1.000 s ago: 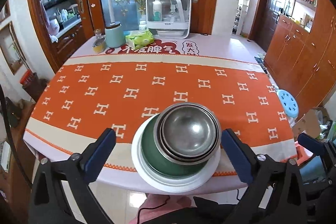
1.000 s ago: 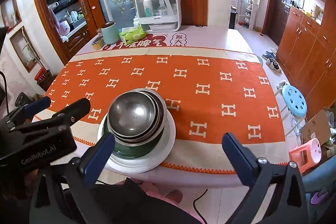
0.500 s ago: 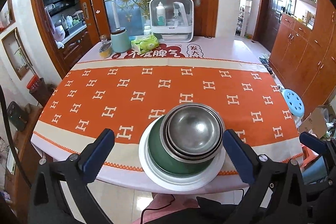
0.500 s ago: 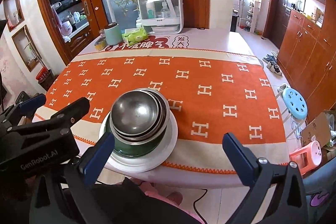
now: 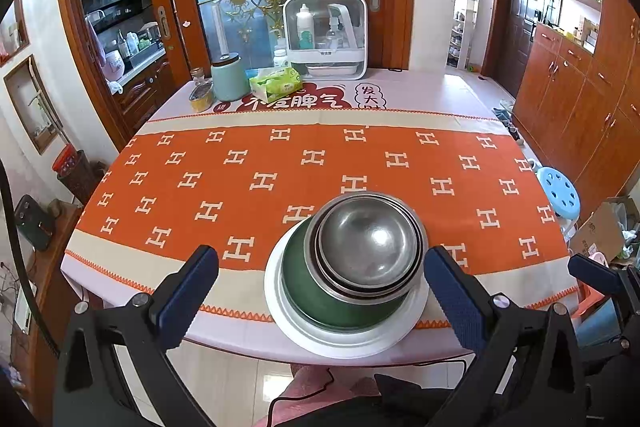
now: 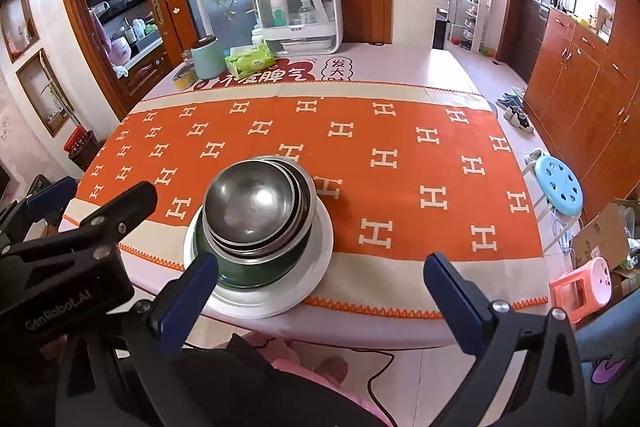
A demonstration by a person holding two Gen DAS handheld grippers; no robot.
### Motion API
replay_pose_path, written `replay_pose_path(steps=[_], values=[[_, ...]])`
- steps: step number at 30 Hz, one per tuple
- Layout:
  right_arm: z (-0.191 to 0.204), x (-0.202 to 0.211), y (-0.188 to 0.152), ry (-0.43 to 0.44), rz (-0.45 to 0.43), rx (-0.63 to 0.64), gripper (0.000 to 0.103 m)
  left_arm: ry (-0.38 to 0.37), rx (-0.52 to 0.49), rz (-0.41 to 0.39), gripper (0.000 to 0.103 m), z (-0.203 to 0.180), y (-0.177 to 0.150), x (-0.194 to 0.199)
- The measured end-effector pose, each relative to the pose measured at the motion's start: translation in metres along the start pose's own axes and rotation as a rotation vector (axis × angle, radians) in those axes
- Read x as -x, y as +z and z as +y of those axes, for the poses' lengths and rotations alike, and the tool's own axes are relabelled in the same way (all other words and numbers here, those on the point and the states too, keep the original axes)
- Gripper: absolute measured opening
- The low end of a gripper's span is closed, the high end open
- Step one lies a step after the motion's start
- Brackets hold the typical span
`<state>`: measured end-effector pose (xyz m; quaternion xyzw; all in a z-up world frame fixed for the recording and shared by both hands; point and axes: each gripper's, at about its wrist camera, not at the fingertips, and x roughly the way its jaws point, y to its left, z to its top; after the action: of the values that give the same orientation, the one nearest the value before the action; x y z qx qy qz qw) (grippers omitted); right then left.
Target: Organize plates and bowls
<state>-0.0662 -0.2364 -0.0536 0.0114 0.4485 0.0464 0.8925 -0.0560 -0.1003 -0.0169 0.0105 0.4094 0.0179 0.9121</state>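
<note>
Over the last second you have drawn both grippers back and up from the table: in each wrist view the stack has slid lower and a little farther off, and more of the far end of the table has come into sight. Nothing on the table itself has shifted.

Your left gripper (image 5: pixel 318 285) stands with its blue-padded jaws spread wide and empty, the stack framed between them but not touched. Your right gripper (image 6: pixel 320 293) is spread just as wide, also empty, and it sits to the right of the stack — only its left finger lies near the plate's rim.

The dishes are already gathered into one pile at the near edge of the orange cloth with the white H pattern (image 5: pixel 248 167): a round white plate (image 5: pixel 304 337) at the bottom, a dark green bowl (image 5: pixel 320 301) on it, and a nest of shiny steel bowls (image 5: pixel 370 243) inside that, the smallest on top. The steel nest sits off-centre in the green bowl, leaning toward the far right side, and the plate's near rim hangs at the table edge.

Judging from that, the stacking looks done, and your retreat reads as the close of the job — or a pause before you nudge the pile inward, away from the edge.
</note>
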Motion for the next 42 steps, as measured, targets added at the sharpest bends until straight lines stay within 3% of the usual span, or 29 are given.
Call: replay_pose_path(steps=[42], values=[[-0.0059, -0.009, 0.0011, -0.008, 0.026, -0.016, 0.103, -0.009, -0.01, 0.021, 0.102, -0.0029, -0.0033, -0.0045]])
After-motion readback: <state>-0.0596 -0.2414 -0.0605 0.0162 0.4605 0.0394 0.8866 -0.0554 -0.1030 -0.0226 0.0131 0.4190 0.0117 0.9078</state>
